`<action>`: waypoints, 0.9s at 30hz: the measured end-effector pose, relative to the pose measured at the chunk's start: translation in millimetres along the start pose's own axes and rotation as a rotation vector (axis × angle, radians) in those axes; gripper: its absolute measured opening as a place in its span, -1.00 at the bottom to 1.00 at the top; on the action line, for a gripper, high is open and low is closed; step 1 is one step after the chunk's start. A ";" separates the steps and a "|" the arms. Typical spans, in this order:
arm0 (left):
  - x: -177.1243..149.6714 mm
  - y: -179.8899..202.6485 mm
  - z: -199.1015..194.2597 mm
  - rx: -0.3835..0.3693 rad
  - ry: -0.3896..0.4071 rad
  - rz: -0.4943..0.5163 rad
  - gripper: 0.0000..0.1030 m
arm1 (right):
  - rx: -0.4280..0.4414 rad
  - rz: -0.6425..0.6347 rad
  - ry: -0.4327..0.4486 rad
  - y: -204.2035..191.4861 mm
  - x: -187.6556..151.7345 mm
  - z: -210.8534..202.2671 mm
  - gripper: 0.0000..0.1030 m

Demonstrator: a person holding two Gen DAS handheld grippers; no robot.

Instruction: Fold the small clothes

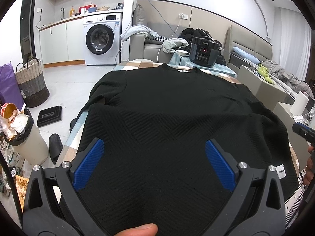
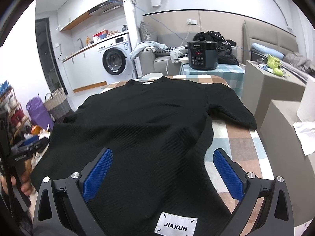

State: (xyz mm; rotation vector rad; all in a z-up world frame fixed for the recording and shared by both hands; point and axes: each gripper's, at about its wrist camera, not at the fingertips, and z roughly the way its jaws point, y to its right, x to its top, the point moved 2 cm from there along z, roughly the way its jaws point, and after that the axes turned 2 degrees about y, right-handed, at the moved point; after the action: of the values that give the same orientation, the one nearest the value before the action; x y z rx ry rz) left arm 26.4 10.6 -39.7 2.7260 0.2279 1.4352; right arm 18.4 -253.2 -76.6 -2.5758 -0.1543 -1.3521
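Left wrist view, left gripper [image 1: 154, 144] wide apart over black sweater [image 1: 167, 102], right gripper [image 2: 163, 154] likewise, holding nothing.

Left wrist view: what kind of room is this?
Likely a small studio flat, with kitchen, lounge and bed in one room. A white front-loading washing machine sits under a kitchen counter, a grey sofa stands behind the checked table, and a black ribbed sweater lies spread on it.
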 end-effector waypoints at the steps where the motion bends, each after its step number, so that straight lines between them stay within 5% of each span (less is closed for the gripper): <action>1: -0.6 -1.6 2.3 -0.001 -0.008 -0.003 0.98 | -0.002 0.013 -0.002 1.9 1.6 1.3 1.00; 27: 50.1 -9.1 29.0 -0.036 -0.040 -0.012 0.98 | 0.023 0.463 -0.086 94.8 47.7 25.1 1.00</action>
State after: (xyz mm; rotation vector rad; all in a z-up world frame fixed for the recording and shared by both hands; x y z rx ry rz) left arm 77.2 28.0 -16.3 2.7169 0.2142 1.3665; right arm 84.3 -339.4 -65.6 -2.4411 0.3866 -1.0604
